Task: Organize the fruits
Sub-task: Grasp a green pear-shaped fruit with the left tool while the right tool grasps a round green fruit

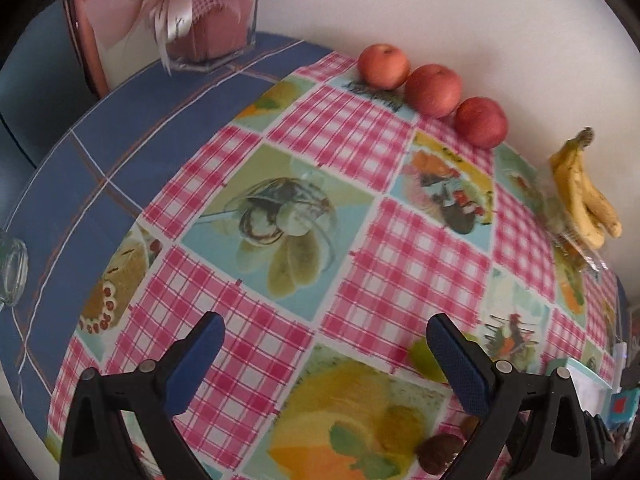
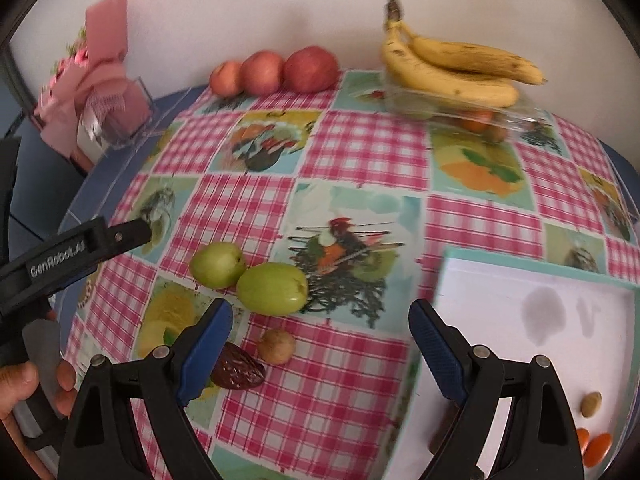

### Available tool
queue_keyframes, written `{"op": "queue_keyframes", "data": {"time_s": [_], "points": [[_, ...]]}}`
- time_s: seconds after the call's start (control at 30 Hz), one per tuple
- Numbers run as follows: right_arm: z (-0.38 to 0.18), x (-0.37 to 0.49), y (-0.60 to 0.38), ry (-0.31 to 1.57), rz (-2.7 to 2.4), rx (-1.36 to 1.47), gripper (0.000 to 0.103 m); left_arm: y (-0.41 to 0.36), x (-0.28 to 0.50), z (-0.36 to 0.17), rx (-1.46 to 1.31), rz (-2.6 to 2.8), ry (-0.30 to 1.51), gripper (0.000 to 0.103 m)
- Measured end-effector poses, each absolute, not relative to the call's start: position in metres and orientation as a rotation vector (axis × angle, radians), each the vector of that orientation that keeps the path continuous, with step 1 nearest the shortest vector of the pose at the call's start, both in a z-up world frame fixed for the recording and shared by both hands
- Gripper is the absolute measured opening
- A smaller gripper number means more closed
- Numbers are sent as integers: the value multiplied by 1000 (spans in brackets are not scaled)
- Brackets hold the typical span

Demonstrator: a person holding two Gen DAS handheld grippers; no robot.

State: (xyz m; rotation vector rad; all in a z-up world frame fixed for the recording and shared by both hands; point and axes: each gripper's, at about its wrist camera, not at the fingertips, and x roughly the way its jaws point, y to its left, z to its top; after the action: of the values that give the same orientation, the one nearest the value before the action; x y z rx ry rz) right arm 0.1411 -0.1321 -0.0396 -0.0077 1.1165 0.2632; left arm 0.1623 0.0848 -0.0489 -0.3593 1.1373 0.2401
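The fruits sit sorted by kind, which reads as deliberate grouping: three red apples (image 2: 276,70) line up touching one another along the wall, the bananas (image 2: 452,66) rest on top of a clear plastic container (image 2: 480,114) just right of them, and two green fruits (image 2: 250,280) lie side by side near the front. A brown date (image 2: 238,372) and a small round tan fruit (image 2: 277,346) lie apart from any group, close to the right gripper (image 2: 320,344), likely next to be sorted. Its jaws stand wide apart, holding nothing. A white tray with a teal rim (image 2: 540,268) holds a few small orange and tan pieces, probably the small fruits' destination. The left gripper (image 1: 324,350) hovers over the checked tablecloth (image 1: 400,240), fingers likewise spread and empty. Its arm reads "GenRobot.AI".
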Motion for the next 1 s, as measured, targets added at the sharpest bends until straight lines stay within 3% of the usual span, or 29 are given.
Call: {"op": "queue_keyframes", "data": {"time_s": [0.5, 0.63, 0.73, 1.0], "points": [[-73, 157, -88, 1154, 286, -168, 88, 94, 175, -65, -432, 234, 1170, 102], [-76, 159, -85, 1152, 284, -186, 79, 90, 178, -66, -438, 214, 1175, 102], [-77, 159, -85, 1154, 291, -187, 63, 86, 179, -67, -435, 198, 1180, 102], [-72, 157, -91, 1150, 315, -148, 54, 76, 181, -67, -453, 147, 1196, 102]]}}
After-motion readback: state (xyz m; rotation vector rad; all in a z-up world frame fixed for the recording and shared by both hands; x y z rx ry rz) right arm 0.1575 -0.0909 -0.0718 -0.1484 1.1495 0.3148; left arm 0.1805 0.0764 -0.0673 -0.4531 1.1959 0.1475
